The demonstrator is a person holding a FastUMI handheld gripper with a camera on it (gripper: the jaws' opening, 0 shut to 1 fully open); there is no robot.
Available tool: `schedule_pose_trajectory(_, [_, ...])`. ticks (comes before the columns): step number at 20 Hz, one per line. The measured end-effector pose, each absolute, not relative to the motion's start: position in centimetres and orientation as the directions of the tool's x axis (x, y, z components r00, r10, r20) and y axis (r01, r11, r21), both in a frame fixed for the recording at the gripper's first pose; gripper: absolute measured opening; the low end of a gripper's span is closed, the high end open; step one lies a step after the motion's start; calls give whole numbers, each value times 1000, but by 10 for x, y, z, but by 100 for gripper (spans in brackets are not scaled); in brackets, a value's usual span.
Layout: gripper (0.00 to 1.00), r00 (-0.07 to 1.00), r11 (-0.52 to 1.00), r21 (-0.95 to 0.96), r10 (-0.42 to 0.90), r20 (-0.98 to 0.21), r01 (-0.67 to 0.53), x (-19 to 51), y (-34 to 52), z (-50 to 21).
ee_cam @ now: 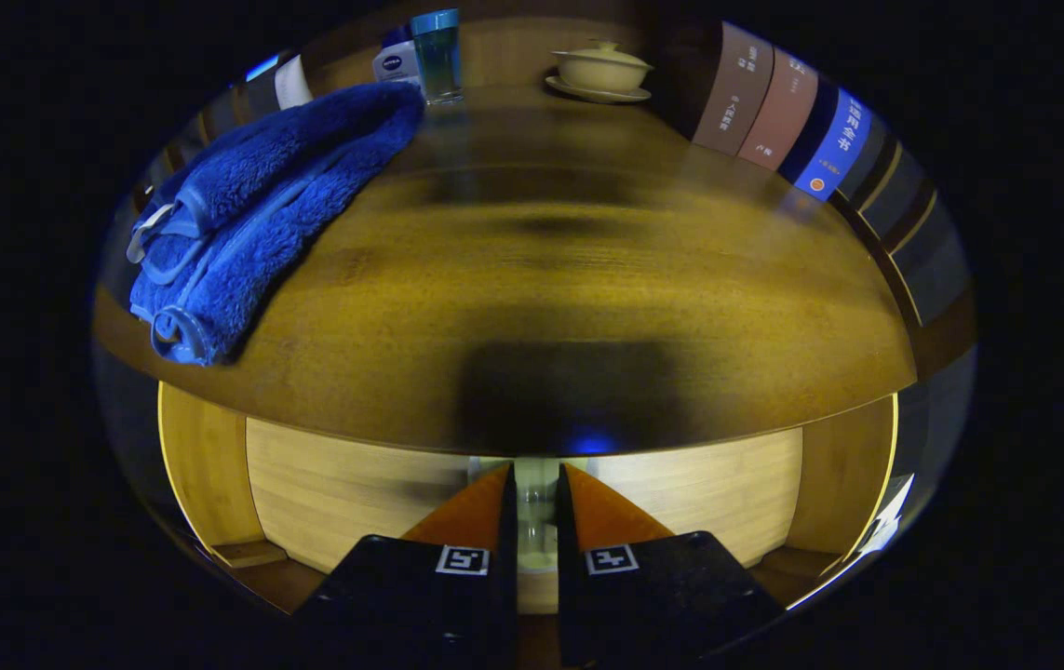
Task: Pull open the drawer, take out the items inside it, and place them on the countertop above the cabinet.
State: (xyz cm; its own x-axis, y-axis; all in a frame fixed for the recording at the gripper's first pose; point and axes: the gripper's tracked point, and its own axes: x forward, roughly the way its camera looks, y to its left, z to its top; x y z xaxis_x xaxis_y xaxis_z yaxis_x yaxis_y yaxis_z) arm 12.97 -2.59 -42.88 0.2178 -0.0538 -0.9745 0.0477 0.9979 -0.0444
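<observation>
My gripper (pixel 536 486) is low against the pale wooden drawer front (pixel 355 502), just under the edge of the dark wooden countertop (pixel 541 279). Its two fingers stand close together, with a pale drawer handle (pixel 536 526) filling the narrow gap between them. The fingers look shut on that handle. The drawer's inside is hidden. The cabinet's side panels (pixel 201 465) frame the drawer front on both sides.
On the countertop lies a folded blue towel (pixel 262 205) at the left. Behind it stand a blue glass (pixel 438 56) and a white bottle (pixel 395 63). A cream lidded bowl (pixel 601 70) on a saucer sits at the back. Upright books (pixel 778 107) line the right.
</observation>
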Motion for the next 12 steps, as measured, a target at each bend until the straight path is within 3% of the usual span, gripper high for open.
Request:
schedule_pose_trajectory(6, [23, 242, 999, -21, -27, -970, 26, 116, -19, -408])
schedule_pose_trajectory(12, [23, 426, 1000, -21, -22, -905, 8, 94, -12, -332])
